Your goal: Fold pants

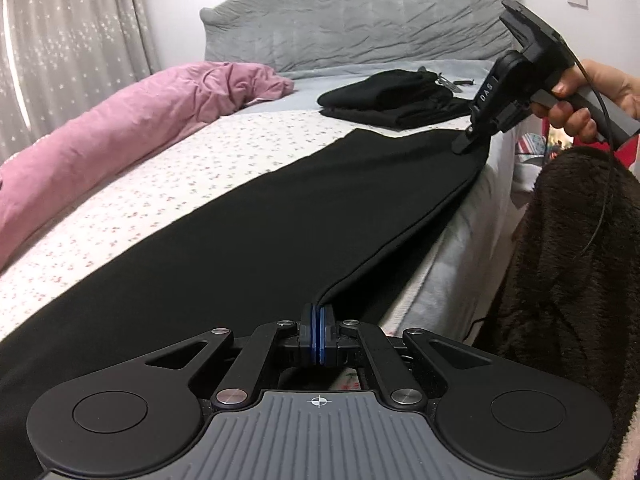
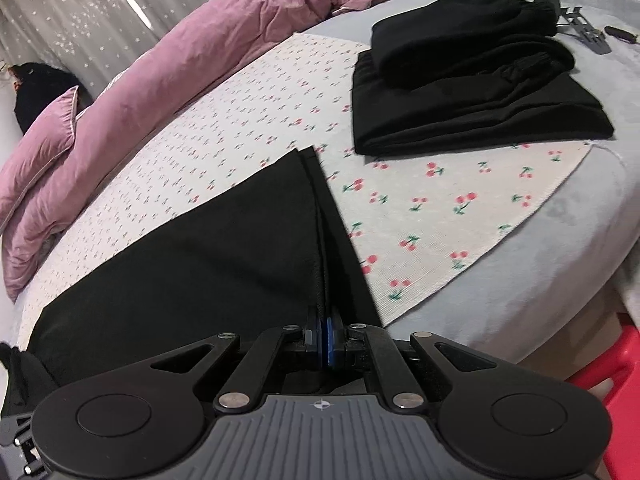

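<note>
We hold black pants (image 1: 240, 240) stretched long along the near edge of a bed (image 2: 560, 216), over a cherry-print sheet (image 2: 440, 208), each end pinched in a hand-held gripper. The left gripper (image 1: 319, 320) has its blue-padded fingers (image 1: 310, 336) closed tight on one end of the cloth where it comes off the mattress edge; the right gripper (image 2: 323, 334) has its fingers (image 2: 332, 344) clamped on the layered hem at the other end, where two stacked edges show. Seen from the left wrist, the right gripper (image 1: 464, 144) bites the far corner, a hand (image 1: 592, 100) on its handle. The fabric looks soft, limp and light, sagging between the two holds rather than keeping any line, so we judge it will drape and slip out of square unless kept taut. The best holds look like the corners and hems, pinching all layers together. Further up the bed lie a stack of folded black garments (image 2: 480, 92) and a pink duvet (image 2: 200, 52), well apart from our work.
</note>
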Action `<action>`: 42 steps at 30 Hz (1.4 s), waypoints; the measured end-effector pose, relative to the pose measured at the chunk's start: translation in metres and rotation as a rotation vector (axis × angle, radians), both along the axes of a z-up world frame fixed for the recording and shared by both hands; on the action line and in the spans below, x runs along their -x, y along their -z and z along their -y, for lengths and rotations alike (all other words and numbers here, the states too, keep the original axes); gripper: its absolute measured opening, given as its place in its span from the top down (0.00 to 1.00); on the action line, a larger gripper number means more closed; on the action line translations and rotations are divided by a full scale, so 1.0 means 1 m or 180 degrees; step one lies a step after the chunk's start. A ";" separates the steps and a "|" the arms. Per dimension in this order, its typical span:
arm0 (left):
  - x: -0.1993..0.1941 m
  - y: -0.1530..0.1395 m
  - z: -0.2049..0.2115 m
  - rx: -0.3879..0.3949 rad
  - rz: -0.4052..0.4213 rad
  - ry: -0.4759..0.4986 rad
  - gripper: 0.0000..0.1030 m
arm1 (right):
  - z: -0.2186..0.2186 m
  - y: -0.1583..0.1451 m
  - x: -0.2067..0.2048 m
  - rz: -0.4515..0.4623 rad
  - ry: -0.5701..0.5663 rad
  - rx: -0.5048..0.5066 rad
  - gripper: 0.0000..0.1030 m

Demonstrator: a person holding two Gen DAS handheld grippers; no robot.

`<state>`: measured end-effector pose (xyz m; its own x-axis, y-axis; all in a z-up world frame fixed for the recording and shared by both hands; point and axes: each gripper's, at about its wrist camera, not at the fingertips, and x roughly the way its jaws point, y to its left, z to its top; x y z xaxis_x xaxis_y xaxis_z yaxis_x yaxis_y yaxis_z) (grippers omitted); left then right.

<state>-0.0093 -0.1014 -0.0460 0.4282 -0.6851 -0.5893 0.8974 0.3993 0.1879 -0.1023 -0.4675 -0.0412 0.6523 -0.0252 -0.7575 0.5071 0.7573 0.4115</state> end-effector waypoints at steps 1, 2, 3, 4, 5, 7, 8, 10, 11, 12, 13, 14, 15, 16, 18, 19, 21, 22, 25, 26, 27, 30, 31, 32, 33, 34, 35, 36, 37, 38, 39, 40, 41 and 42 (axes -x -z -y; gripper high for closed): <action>0.001 0.001 0.002 -0.0006 -0.0019 0.0018 1.00 | 0.001 -0.001 0.000 0.0001 0.0021 0.0011 0.96; 0.001 0.002 0.004 -0.0003 -0.0024 0.0032 1.00 | 0.002 -0.001 0.001 -0.0006 0.0039 0.0031 0.97; 0.001 0.003 0.006 0.0000 -0.0042 0.0046 1.00 | 0.003 -0.001 0.000 -0.0025 0.0051 0.0060 0.97; 0.002 0.004 0.006 0.0010 -0.0070 0.0056 1.00 | 0.003 0.000 0.000 -0.0067 0.0059 0.0102 0.97; 0.002 0.005 0.006 0.0016 -0.0106 0.0062 1.00 | 0.002 0.000 -0.001 -0.0119 0.0061 0.0141 0.97; 0.002 0.008 0.007 0.0021 -0.0177 0.0064 1.00 | -0.001 0.003 -0.005 -0.0233 0.0043 0.0240 0.98; 0.002 0.010 0.008 0.0009 -0.0189 0.0060 1.00 | -0.003 0.003 -0.008 -0.0275 0.0005 0.0301 0.97; 0.001 0.010 0.009 -0.0007 -0.0211 0.0065 0.99 | -0.006 -0.003 -0.012 -0.0332 -0.0054 0.0414 0.87; 0.000 0.009 0.008 0.0011 -0.0255 0.0052 0.94 | -0.006 -0.007 -0.013 -0.0319 -0.0055 0.0467 0.75; -0.001 0.007 0.005 0.0043 -0.0296 0.0039 0.91 | -0.005 -0.013 -0.015 -0.0297 -0.0050 0.0559 0.61; -0.002 0.004 0.003 0.0101 -0.0327 0.0049 0.89 | -0.004 -0.018 -0.017 -0.0247 -0.0049 0.0633 0.58; -0.002 0.001 -0.001 0.0149 -0.0353 0.0052 0.86 | -0.002 -0.023 -0.020 -0.0192 -0.0062 0.0675 0.57; -0.003 -0.001 -0.004 0.0194 -0.0380 0.0055 0.85 | 0.000 -0.027 -0.024 -0.0135 -0.0100 0.0691 0.57; -0.003 -0.003 -0.007 0.0246 -0.0400 0.0047 0.81 | 0.003 -0.029 -0.030 -0.0089 -0.0135 0.0701 0.57; -0.006 -0.006 -0.013 0.0311 -0.0411 0.0010 0.68 | 0.009 -0.029 -0.049 0.0000 -0.0184 0.0756 0.57; -0.007 -0.005 -0.013 0.0315 -0.0388 -0.0016 0.61 | 0.012 -0.026 -0.059 0.0037 -0.0209 0.0755 0.57; -0.010 -0.003 -0.013 0.0282 -0.0360 -0.0067 0.60 | 0.020 -0.017 -0.084 0.0058 -0.0269 0.0702 0.56; -0.011 -0.002 -0.014 0.0270 -0.0372 -0.0087 0.60 | 0.025 -0.011 -0.096 0.0055 -0.0260 0.0700 0.56; -0.015 0.002 -0.014 0.0226 -0.0446 -0.0089 0.60 | 0.035 0.009 -0.127 -0.0001 -0.0188 0.0679 0.57; -0.016 0.004 -0.014 0.0197 -0.0480 -0.0085 0.59 | 0.038 0.015 -0.133 0.0003 -0.0152 0.0662 0.67; -0.017 0.007 -0.014 0.0167 -0.0518 -0.0076 0.58 | 0.038 0.020 -0.138 0.0021 -0.0141 0.0660 0.90; -0.018 0.014 -0.015 0.0157 -0.0540 -0.0021 0.54 | 0.034 0.025 -0.141 0.0102 -0.0196 0.0826 0.94; -0.017 0.014 -0.014 0.0146 -0.0534 -0.0011 0.54 | 0.031 0.025 -0.141 0.0112 -0.0207 0.0903 0.94; -0.018 0.014 -0.013 0.0138 -0.0549 0.0002 0.54 | 0.031 0.026 -0.141 0.0102 -0.0194 0.0942 0.96; -0.017 0.015 -0.013 0.0137 -0.0574 0.0012 0.54 | 0.032 0.028 -0.142 0.0065 -0.0148 0.0955 0.99; -0.018 0.015 -0.013 0.0142 -0.0599 0.0020 0.54 | 0.035 0.029 -0.143 0.0023 -0.0082 0.0983 0.99; -0.017 0.016 -0.014 0.0149 -0.0613 0.0025 0.54 | 0.036 0.028 -0.144 -0.0009 -0.0031 0.1019 1.00; -0.017 0.016 -0.014 0.0152 -0.0614 0.0032 0.54 | 0.037 0.026 -0.145 -0.0100 0.0089 0.1101 0.99; -0.017 0.016 -0.015 0.0154 -0.0608 0.0042 0.51 | 0.037 0.026 -0.147 -0.0195 0.0166 0.1191 0.98; -0.017 0.015 -0.016 0.0154 -0.0608 0.0054 0.49 | 0.035 0.025 -0.147 -0.0200 0.0177 0.1223 0.91; -0.015 0.014 -0.018 0.0158 -0.0612 0.0056 0.49 | 0.033 0.023 -0.146 -0.0175 0.0165 0.1203 0.82; -0.016 0.012 -0.022 0.0169 -0.0610 0.0030 0.49 | 0.030 0.022 -0.145 -0.0146 0.0149 0.1202 0.80; -0.016 0.010 -0.027 0.0183 -0.0593 -0.0027 0.47 | 0.024 0.018 -0.144 -0.0127 0.0142 0.1252 0.78; -0.017 0.008 -0.032 0.0204 -0.0558 -0.0114 0.45 | 0.018 0.014 -0.143 -0.0099 0.0126 0.1301 0.72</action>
